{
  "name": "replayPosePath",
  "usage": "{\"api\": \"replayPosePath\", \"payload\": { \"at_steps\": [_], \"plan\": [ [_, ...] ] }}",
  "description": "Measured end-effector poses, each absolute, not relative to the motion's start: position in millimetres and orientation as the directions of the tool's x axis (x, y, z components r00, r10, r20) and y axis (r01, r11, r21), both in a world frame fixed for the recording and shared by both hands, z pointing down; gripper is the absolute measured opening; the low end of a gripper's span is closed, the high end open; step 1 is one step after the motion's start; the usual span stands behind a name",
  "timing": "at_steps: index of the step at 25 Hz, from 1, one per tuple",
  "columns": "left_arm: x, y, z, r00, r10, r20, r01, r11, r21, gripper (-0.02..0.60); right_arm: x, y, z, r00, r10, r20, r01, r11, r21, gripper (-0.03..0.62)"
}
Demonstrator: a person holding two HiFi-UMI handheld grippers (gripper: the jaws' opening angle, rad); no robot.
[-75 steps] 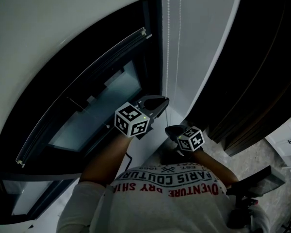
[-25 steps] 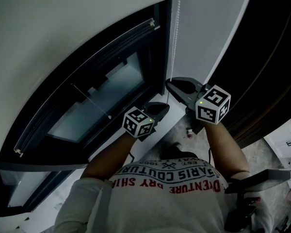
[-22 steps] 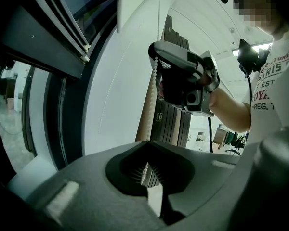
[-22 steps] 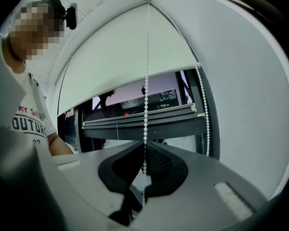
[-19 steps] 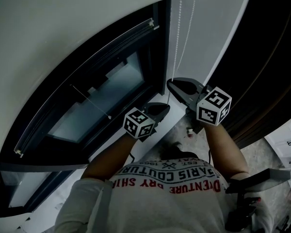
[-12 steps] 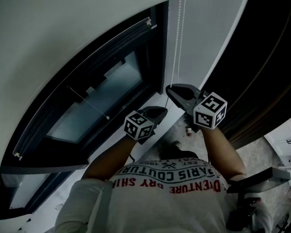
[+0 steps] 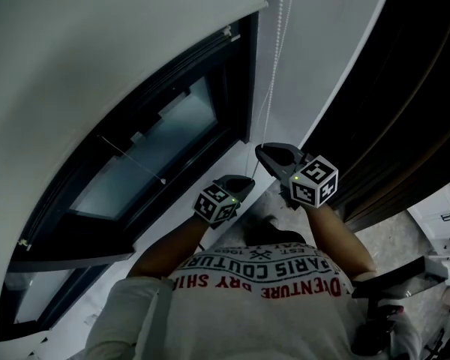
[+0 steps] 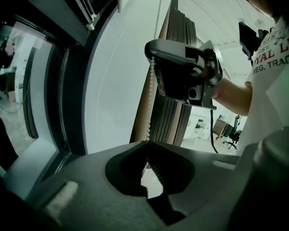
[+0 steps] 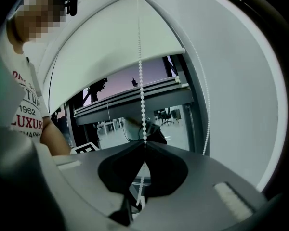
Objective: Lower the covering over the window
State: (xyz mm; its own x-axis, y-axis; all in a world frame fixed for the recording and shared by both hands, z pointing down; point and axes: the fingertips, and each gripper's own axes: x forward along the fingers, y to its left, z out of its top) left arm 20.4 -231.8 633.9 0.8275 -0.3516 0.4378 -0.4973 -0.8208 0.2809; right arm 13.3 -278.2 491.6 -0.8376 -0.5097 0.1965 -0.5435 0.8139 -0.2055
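A white roller blind (image 7: 97, 58) hangs over the upper part of a dark-framed window (image 7: 157, 156). Its white bead chain (image 7: 277, 43) runs down along the wall beside the frame. My right gripper (image 7: 261, 150) is shut on that chain, with the beads passing between the closed jaws in the right gripper view (image 9: 143, 143). A little lower, my left gripper (image 7: 245, 180) is shut on the same chain (image 8: 151, 95), pinched at the jaw tips (image 8: 147, 143). The right gripper (image 8: 183, 76) shows above it. A second strand of the chain (image 9: 204, 105) hangs free by the wall.
A white wall strip (image 7: 315, 58) separates the window from a dark slatted panel (image 7: 405, 88) on the right. The sill (image 7: 172, 231) runs below the glass. A black office chair (image 7: 382, 306) and a white cabinet (image 7: 442, 216) stand on the floor behind me.
Both grippers have come down along the chain, the right one staying above the left. The blind's lower edge now reaches further down over the top of the window.
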Motion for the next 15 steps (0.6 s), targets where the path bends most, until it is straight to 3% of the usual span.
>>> {"api": "replayPosePath", "payload": {
  "at_steps": [2, 4, 8, 15],
  "plan": [
    [19.9, -231.8, 633.7, 0.824, -0.355, 0.441, -0.500, -0.821, 0.274, 0.015, 14.3, -278.8, 492.0, -0.836, -0.517, 0.185, -0.547, 0.814, -0.197, 0.012],
    [17.4, -234.3, 630.6, 0.822, -0.363, 0.439, -0.505, -0.820, 0.268, 0.063, 15.3, -280.4, 492.7, -0.831, -0.525, 0.184, -0.554, 0.814, -0.177, 0.011],
    [6.9, -246.2, 605.3, 0.830, -0.400, 0.388, -0.518, -0.812, 0.270, 0.067, 18.2, -282.3, 494.9, -0.822, -0.541, 0.180, -0.567, 0.808, -0.161, 0.011],
    [-2.3, -284.5, 479.0, 0.869, -0.475, 0.138, -0.495, -0.835, 0.240, 0.067, 17.8, -283.2, 494.8, -0.821, -0.543, 0.177, -0.568, 0.807, -0.159, 0.011]
  ]
}}
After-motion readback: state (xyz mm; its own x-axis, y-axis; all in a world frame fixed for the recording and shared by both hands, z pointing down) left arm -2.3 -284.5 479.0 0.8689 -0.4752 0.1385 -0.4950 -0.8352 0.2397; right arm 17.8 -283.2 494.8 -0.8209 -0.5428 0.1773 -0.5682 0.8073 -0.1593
